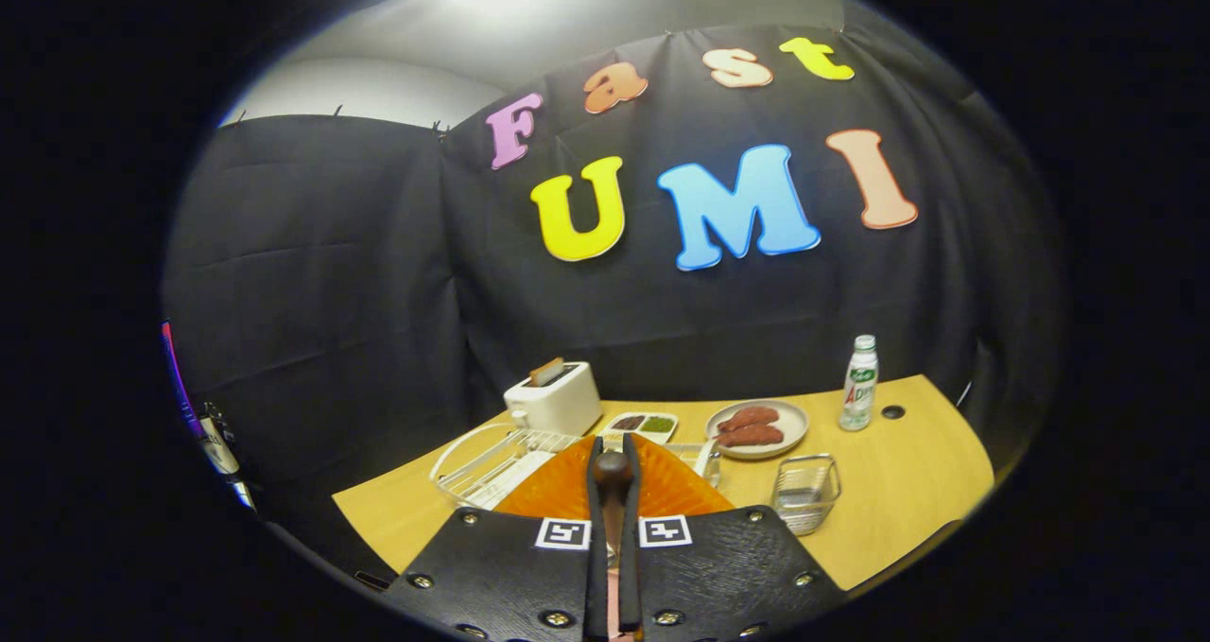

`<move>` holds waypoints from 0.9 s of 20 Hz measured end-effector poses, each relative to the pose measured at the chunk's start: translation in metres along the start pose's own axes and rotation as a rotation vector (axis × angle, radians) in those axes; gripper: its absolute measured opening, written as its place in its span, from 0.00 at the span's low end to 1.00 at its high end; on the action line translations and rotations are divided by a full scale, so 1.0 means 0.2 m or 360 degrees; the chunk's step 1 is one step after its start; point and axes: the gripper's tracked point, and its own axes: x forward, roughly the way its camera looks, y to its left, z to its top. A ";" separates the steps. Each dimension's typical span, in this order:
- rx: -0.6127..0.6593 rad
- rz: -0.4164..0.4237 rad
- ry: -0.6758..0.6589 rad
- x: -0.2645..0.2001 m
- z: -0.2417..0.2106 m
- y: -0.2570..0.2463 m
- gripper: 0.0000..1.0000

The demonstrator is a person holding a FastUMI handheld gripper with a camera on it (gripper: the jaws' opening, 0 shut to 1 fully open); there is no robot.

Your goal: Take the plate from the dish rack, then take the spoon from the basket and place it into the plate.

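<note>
Plate (567, 495), orange and ribbed, is standing up just ahead of the gripper (613, 467), its rim passing between the two fingers, which are sitting almost closed and pressing on it from both sides. Plate is hanging above the wooden table (898, 500), partly covering the white wire dish rack (487, 462) behind it. Wire basket (805, 493) is resting beyond the fingers to the right; whether a spoon is lying inside cannot be told. Farther back are sitting a white toaster (556, 396), a small divided tray (643, 425), a pale dish holding reddish pieces (756, 427) and a bottle (858, 383)
</note>
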 end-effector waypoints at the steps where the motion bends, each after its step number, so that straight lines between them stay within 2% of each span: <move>1: 0.0013 0.0031 0.0039 0.02 -0.08 0.05 0.04; 6: 0.0069 0.0144 0.0174 0.07 -0.37 0.17 0.04; 11: 0.0045 0.0204 0.0230 0.14 -0.52 0.23 0.05; 15: 0.0036 0.0189 0.0249 0.11 -0.58 0.18 0.06; 18: 0.0010 0.0075 0.0320 0.11 -0.64 0.07 0.17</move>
